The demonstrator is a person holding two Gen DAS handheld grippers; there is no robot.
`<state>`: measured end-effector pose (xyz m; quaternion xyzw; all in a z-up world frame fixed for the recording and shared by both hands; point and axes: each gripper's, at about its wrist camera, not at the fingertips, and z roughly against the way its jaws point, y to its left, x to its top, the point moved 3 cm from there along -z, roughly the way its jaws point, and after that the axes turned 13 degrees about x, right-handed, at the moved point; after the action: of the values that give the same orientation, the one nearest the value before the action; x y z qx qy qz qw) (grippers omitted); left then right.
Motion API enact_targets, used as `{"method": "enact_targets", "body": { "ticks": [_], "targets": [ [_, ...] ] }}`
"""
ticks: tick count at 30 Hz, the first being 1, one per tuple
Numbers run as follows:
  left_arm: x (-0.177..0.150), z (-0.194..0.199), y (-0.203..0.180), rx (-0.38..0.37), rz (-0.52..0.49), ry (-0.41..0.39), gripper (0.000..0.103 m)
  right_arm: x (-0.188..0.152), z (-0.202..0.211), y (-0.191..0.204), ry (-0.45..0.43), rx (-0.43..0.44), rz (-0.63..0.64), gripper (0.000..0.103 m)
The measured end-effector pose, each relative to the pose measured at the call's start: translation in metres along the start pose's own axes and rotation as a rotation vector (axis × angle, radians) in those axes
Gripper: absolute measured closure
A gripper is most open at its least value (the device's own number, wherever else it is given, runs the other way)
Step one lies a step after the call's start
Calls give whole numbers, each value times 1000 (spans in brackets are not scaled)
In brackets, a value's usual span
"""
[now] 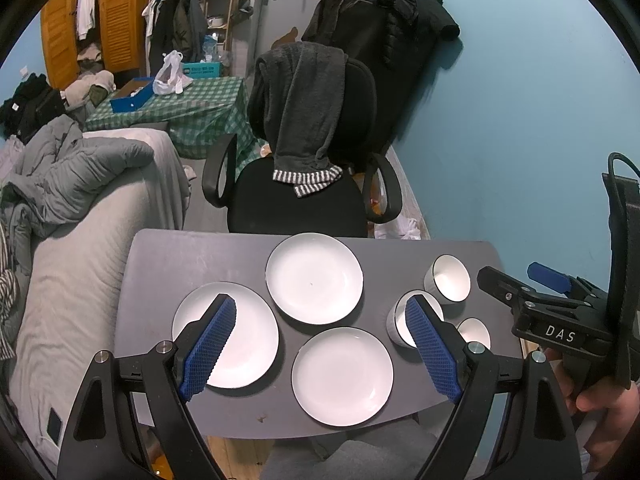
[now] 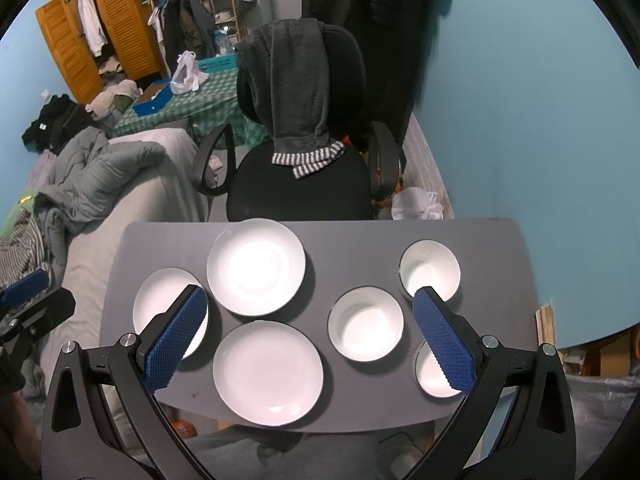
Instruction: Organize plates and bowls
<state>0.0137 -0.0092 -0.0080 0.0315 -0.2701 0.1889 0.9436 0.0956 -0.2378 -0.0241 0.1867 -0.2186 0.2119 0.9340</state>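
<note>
Three white plates lie on the grey table (image 1: 160, 264): a far plate (image 1: 314, 278), a left plate (image 1: 248, 340) and a near plate (image 1: 342, 376). To their right stand three white bowls: a far bowl (image 1: 450, 283), a middle bowl (image 1: 398, 322) and a near bowl (image 1: 478, 332). My left gripper (image 1: 320, 304) hovers open above the plates, holding nothing. The right wrist view shows the same far plate (image 2: 256, 266), left plate (image 2: 160, 308), near plate (image 2: 268, 372), far bowl (image 2: 430, 270), middle bowl (image 2: 365, 323) and near bowl (image 2: 432, 372). My right gripper (image 2: 311, 294) is open and empty above them.
A black office chair (image 1: 296, 200) draped with a grey towel stands right behind the table's far edge. A bed with grey bedding (image 1: 80, 200) runs along the left, and a blue wall (image 1: 520, 140) is close on the right. A hand (image 1: 600, 396) holds the right gripper.
</note>
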Motion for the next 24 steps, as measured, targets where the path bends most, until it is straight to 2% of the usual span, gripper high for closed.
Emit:
{"method": "enact_targets", "body": {
  "ticks": [24],
  "targets": [
    [0, -1, 1, 0, 1, 1, 15, 0, -1, 2, 1, 0, 4, 1]
  ]
}}
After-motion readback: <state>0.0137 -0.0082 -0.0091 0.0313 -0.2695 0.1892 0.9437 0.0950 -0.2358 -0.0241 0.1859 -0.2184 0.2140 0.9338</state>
